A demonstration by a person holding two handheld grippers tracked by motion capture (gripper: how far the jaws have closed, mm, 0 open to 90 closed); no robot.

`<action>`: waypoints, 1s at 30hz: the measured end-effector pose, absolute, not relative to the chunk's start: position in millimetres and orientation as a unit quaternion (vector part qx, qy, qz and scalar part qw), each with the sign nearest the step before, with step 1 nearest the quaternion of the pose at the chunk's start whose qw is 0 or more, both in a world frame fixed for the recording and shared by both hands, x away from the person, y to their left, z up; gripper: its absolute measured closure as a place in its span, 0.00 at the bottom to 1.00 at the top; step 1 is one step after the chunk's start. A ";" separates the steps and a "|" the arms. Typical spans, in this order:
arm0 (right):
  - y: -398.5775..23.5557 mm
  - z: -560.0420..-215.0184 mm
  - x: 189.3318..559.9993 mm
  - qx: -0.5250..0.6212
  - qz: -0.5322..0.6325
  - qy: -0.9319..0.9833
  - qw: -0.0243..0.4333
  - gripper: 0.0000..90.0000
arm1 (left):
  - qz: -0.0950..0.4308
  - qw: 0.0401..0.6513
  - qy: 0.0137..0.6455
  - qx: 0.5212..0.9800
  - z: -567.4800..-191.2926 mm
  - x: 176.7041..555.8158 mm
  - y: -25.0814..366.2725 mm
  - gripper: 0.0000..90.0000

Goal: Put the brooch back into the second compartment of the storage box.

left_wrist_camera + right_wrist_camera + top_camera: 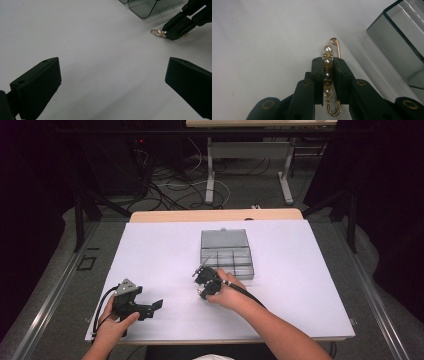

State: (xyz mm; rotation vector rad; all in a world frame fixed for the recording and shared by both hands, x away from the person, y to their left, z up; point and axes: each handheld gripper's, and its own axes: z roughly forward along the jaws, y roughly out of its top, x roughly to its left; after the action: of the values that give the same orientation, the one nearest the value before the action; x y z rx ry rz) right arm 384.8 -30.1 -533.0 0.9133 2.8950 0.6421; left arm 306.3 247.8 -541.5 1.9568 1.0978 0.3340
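With the right gripper [328, 75] clamped on the pearl pin [328, 67] and the left gripper [112, 82] open, the slim pin could twist loose when lifted toward the box [226, 251].

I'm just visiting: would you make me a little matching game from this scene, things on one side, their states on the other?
Things:
1. left tool
2. right tool
3. pearl pin
4. grey compartment box

States:
A. lid open, on the white table
B. gold wire with beads, clamped
C. jaws wide apart, nothing between
D. jaws shut on something

Pairs: 1-C, 2-D, 3-B, 4-A
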 end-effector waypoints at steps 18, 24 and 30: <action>-29.8 -526.5 381.3 0.294 0.216 0.930 0.032 0.89 | 0.133 0.423 0.439 0.782 -541.6 306.2 247.7 0.00; -29.6 -522.2 380.3 0.287 0.219 0.932 0.037 0.90 | 0.133 0.422 0.439 0.782 -541.6 306.2 247.6 0.00; -29.4 -520.5 380.2 0.282 0.222 0.933 0.038 0.90 | 0.135 0.421 0.437 0.783 -541.4 306.3 248.1 0.00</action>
State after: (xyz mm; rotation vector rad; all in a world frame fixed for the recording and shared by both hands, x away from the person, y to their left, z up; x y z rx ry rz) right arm 380.2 -29.4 -520.5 0.8658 2.8617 0.6796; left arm 306.3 248.1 -541.4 1.9613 1.0949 0.3375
